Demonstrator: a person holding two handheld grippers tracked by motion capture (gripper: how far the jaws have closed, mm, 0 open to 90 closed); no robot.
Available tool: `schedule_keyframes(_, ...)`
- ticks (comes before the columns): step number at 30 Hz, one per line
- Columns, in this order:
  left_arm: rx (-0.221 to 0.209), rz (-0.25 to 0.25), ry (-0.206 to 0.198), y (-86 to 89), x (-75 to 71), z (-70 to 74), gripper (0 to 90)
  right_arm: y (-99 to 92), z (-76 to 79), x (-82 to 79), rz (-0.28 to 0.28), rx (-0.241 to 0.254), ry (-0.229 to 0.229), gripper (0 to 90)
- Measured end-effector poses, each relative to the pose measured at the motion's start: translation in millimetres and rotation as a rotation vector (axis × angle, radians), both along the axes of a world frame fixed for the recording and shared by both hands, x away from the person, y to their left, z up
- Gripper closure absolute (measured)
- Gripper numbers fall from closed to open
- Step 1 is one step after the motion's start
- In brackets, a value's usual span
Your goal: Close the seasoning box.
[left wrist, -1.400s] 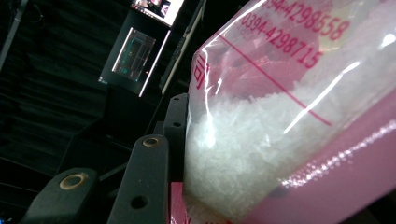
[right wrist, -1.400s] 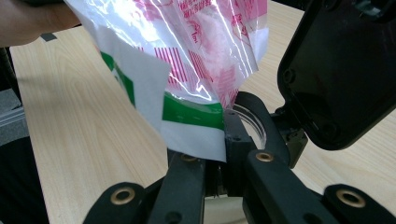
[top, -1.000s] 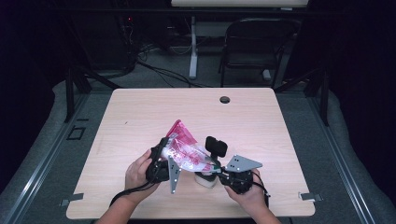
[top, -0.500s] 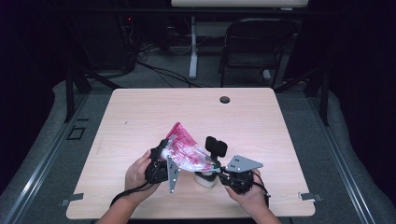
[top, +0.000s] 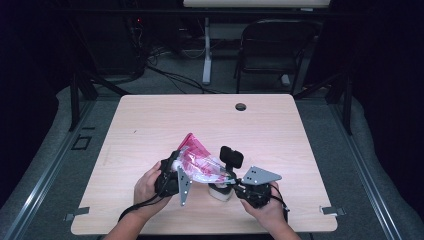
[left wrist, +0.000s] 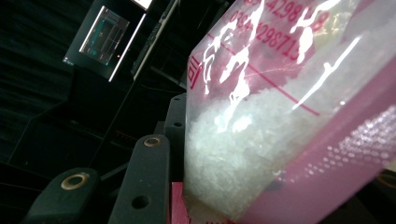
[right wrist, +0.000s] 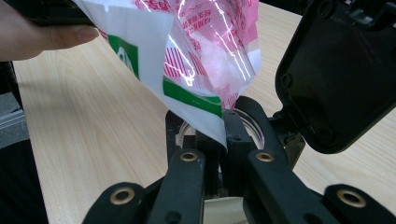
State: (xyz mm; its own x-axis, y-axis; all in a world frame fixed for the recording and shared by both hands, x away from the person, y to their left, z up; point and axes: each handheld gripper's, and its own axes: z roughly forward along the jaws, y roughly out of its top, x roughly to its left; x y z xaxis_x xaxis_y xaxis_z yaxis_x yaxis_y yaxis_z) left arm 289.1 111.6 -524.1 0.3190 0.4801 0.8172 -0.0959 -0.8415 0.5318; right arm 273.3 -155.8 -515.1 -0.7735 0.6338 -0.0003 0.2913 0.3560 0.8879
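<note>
A pink and clear plastic bag [top: 196,159] of white granules hangs tilted over the table, and my left gripper [top: 186,169] is shut on it from the left. In the left gripper view the bag [left wrist: 261,140] presses against one black finger [left wrist: 144,186]; the other is hidden behind it. A small white jar [top: 220,193] stands on the table with my right gripper [top: 223,188] shut on it. Seen from the right gripper [right wrist: 210,135], the bag's lower corner [right wrist: 201,107] dips into the jar's clear rim [right wrist: 256,125]. A black lid-like flap [top: 231,157] stands up beside the jar.
The light wooden table [top: 150,125] has a round cable hole [top: 241,106] near its far edge. A black chair [top: 272,50] and cables sit on the floor beyond. A person's hand [right wrist: 42,37] holds the left gripper close to the bag.
</note>
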Motion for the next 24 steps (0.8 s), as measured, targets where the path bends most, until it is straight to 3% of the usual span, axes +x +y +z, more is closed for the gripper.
schedule_keyframes(12,-0.002,-0.002,0.038,0.7,-0.2,4.3,68.8,0.1,1.5,-0.3,-0.006,0.01,-0.009,87.6)
schedule_keyframes(21,0.02,-0.005,0.069,2.2,-2.6,6.4,68.9,-0.5,2.9,-0.7,-0.002,0.017,-0.013,87.6)
schedule_keyframes(24,-0.002,-0.007,0.081,1.1,-2.5,6.3,69.0,-0.7,3.1,-0.4,-0.007,0.029,-0.017,87.6)
